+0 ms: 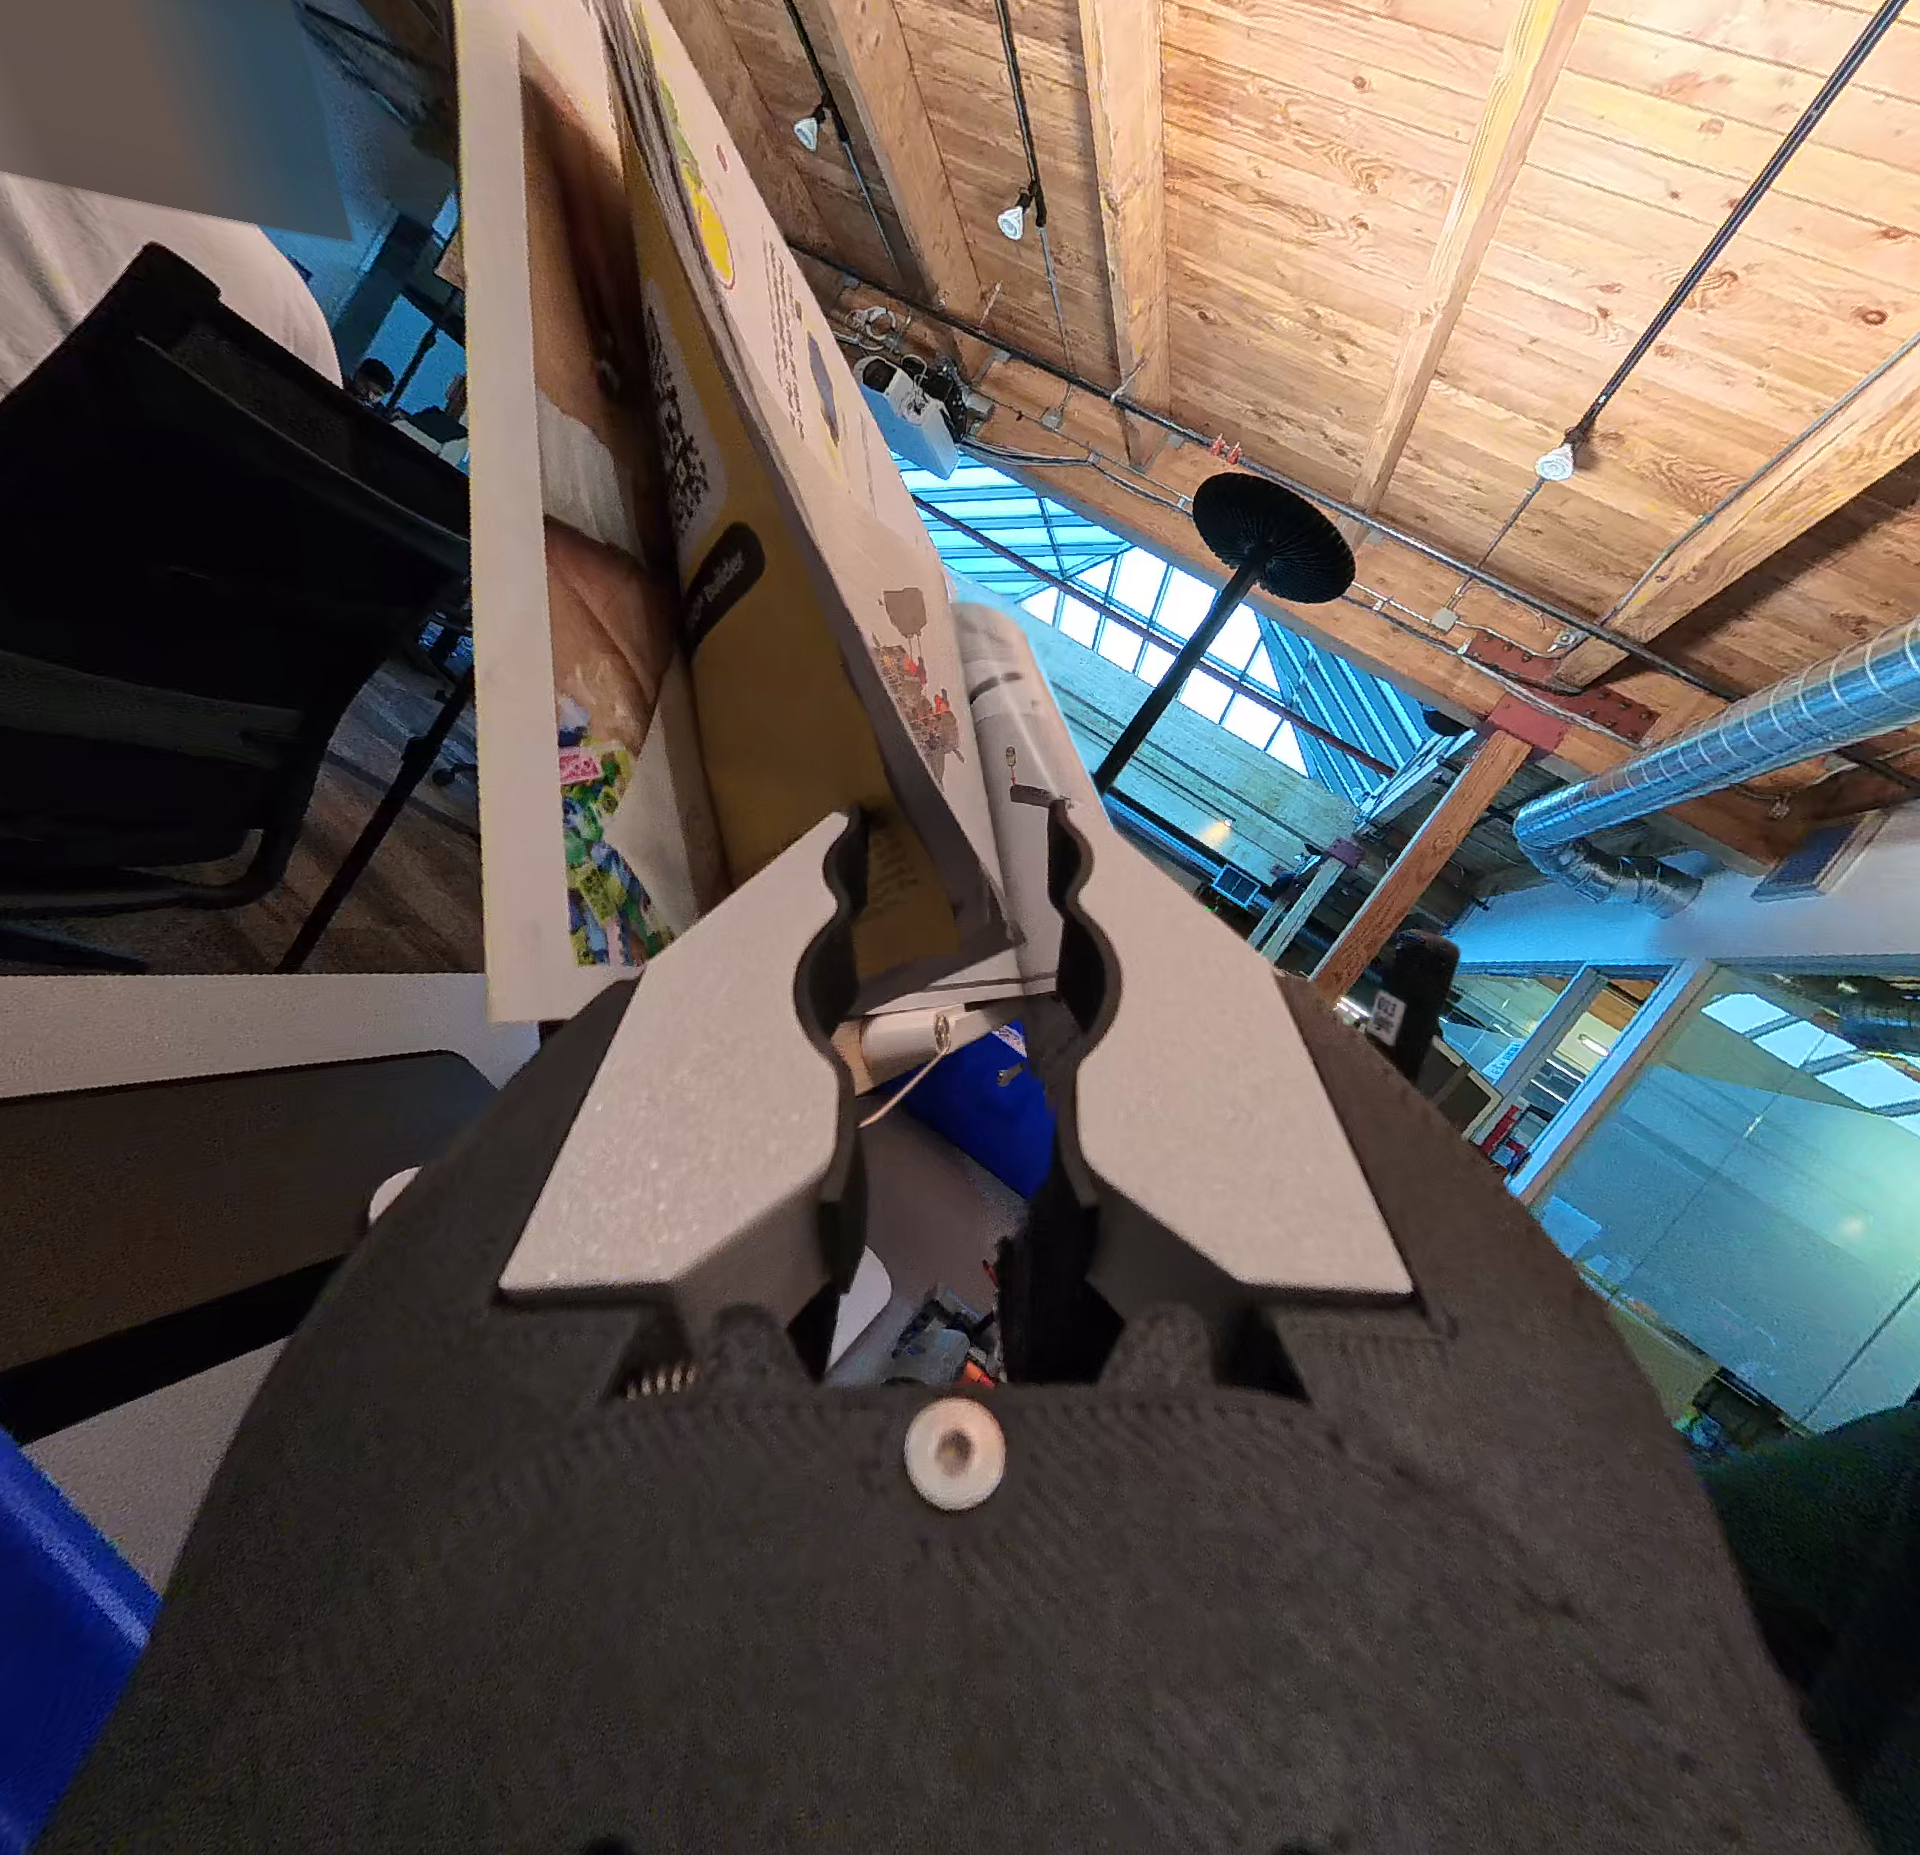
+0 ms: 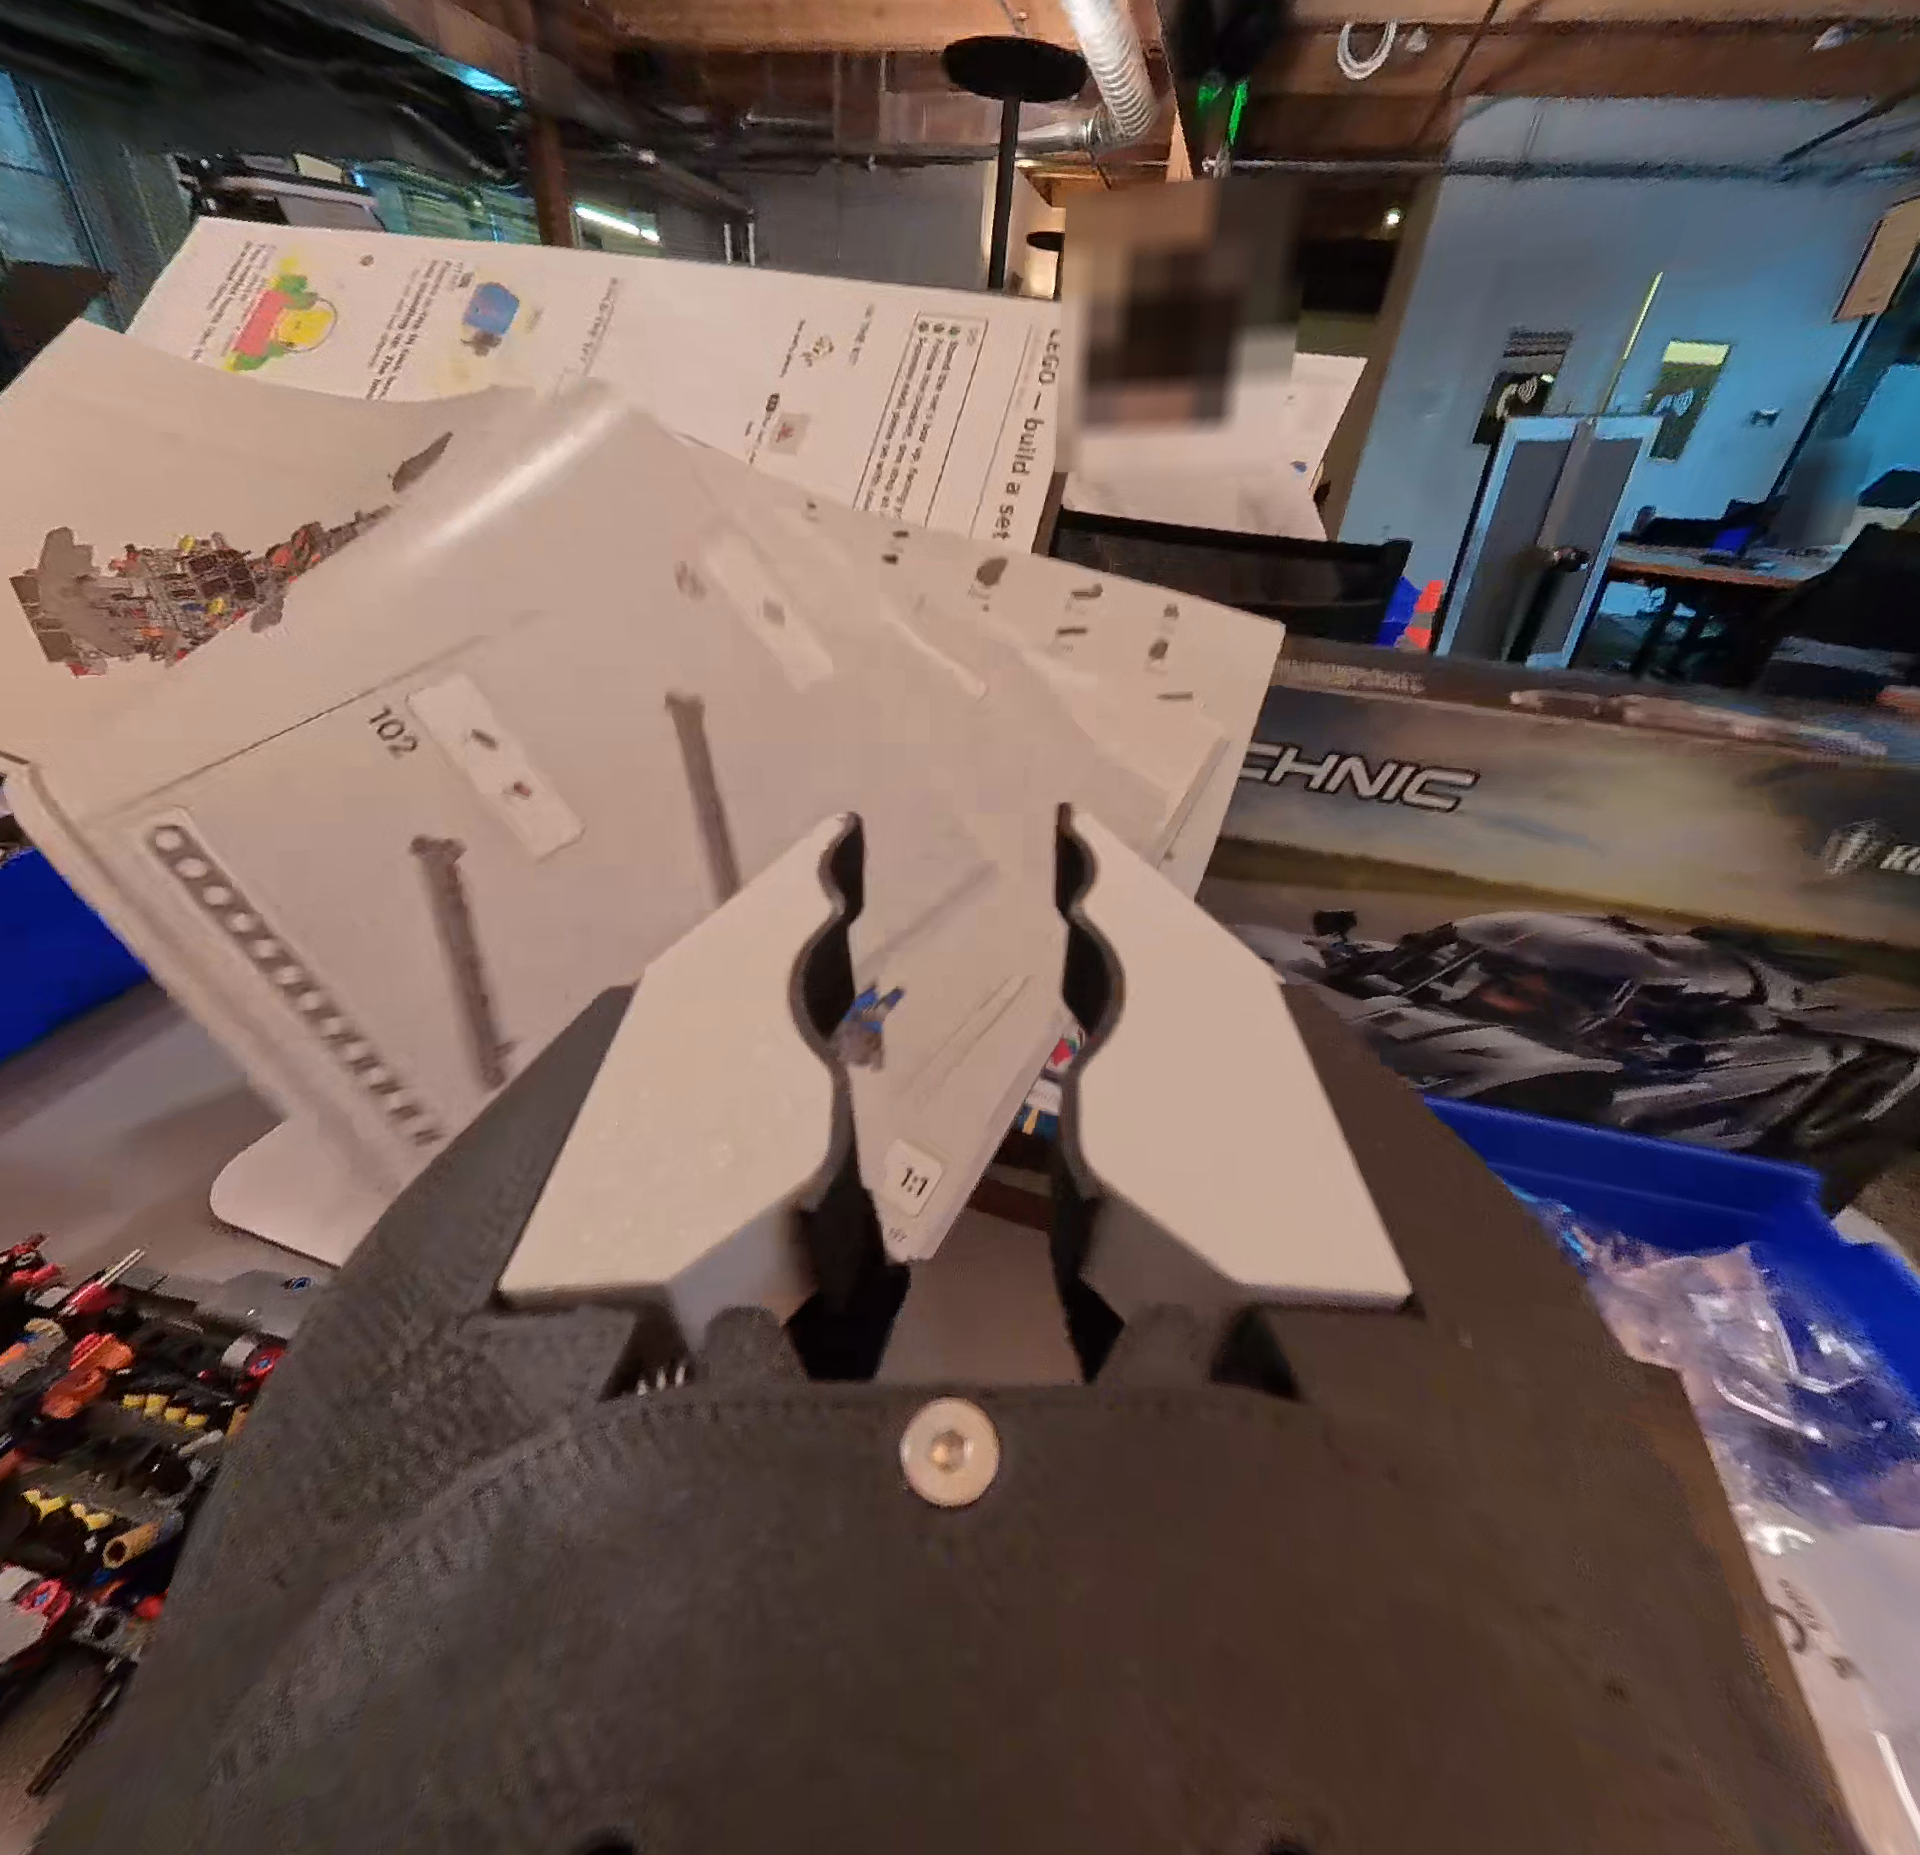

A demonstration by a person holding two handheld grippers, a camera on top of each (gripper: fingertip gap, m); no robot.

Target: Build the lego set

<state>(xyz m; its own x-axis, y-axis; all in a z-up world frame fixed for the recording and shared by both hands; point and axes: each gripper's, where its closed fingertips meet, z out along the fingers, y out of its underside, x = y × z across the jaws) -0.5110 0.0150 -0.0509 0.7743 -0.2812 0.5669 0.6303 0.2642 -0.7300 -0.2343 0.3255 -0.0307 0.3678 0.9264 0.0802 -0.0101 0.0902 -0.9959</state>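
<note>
The instruction booklet [image 1: 748, 662] is raised with its pages fanned out. In the left wrist view it rises against the ceiling, and its lower corner lies between the fingers of my left gripper [image 1: 956, 818], which points upward with the jaws apart. In the right wrist view the booklet [image 2: 520, 610] stands with its lower edge on the table. One loose page corner hangs between the fingers of my right gripper [image 2: 956, 818], whose jaws are also apart. A dark, partly built Lego model with red, orange and yellow parts [image 2: 94, 1442] lies at the lower left.
The set's dark box [image 2: 1558, 870] lies to the right behind a blue bin [image 2: 1662, 1171] that holds clear plastic bags [image 2: 1766, 1390]. Another blue bin [image 2: 52, 953] sits at the left. A black chair [image 1: 208, 610] stands beyond the table edge [image 1: 208, 1026]. My hands' fingertips stand some 40 centimetres from each other.
</note>
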